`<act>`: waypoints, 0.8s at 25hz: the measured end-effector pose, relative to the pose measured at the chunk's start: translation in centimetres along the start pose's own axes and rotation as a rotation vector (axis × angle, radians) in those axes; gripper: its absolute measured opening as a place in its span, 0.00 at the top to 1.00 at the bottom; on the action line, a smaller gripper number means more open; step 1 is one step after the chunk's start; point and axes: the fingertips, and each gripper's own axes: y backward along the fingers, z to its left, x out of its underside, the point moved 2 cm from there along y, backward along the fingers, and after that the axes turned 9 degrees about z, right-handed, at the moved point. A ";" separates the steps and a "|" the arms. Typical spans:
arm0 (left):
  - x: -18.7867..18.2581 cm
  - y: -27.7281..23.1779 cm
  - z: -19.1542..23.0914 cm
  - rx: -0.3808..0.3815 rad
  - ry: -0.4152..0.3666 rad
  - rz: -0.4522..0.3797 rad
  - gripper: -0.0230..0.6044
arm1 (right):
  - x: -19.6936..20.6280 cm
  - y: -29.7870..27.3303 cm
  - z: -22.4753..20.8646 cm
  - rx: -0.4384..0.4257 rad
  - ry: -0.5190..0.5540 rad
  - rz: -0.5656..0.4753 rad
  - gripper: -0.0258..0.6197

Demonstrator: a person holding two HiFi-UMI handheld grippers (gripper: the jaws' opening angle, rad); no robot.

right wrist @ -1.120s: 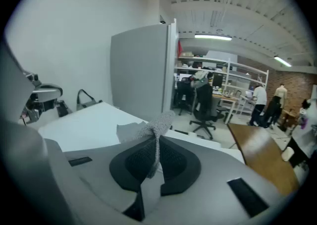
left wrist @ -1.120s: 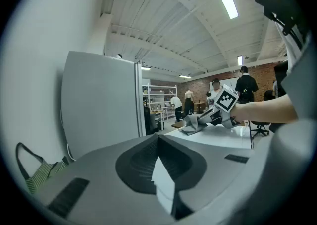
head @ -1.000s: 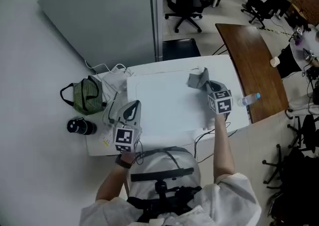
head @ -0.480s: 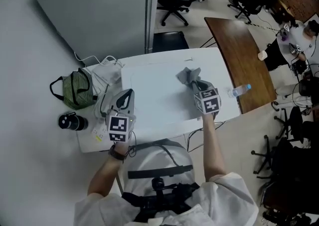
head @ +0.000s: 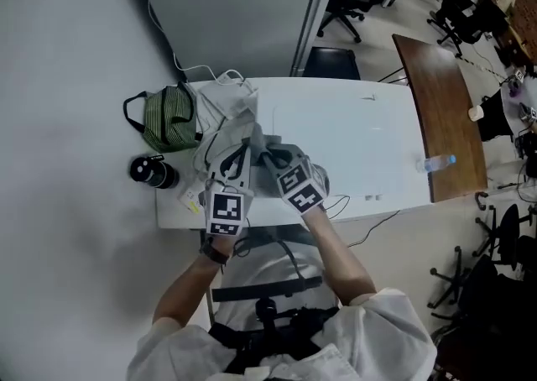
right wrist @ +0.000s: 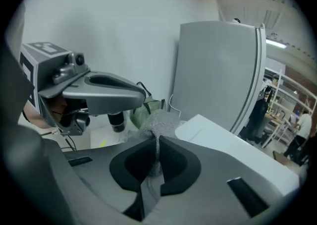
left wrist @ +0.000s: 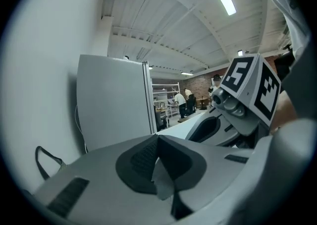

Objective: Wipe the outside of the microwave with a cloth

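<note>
Cloth (right wrist: pixel 159 119) half-hidden in right claw (right wrist: pixel 156 143)

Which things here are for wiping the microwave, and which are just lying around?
For the job: microwave, cloth, right gripper holding it.
Lying about: green bag, black bottle, water bottle.

The flat white microwave top (head: pixel 352 132) lies bare rightward; a green striped bag (head: pixel 165 119) and a black cylindrical container (head: pixel 151 172) crowd the white table's (head: pixel 172 210) left edge.
</note>
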 end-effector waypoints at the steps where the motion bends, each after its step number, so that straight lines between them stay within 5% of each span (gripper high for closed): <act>1: 0.2 0.1 -0.1 0.006 -0.023 -0.006 0.93 | 0.4 -0.3 0.1 0.027 0.020 0.020 0.93; 4: 0.5 -0.2 -0.6 0.050 -0.066 -0.031 0.93 | 3.1 0.3 -2.6 0.131 -0.021 0.066 0.93; 7: 0.1 -0.4 -1.3 0.106 -0.038 -0.053 0.93 | 7.6 3.5 -7.6 0.236 -0.172 0.084 0.93; 17: -1.4 -0.6 -6.4 0.219 0.018 -0.026 0.93 | 28.0 21.9 -18.0 0.702 -0.616 0.184 0.93; 20: -2.6 -0.1 -8.5 0.212 -0.031 -0.043 0.93 | 28.9 23.2 -17.1 0.708 -0.636 0.166 0.93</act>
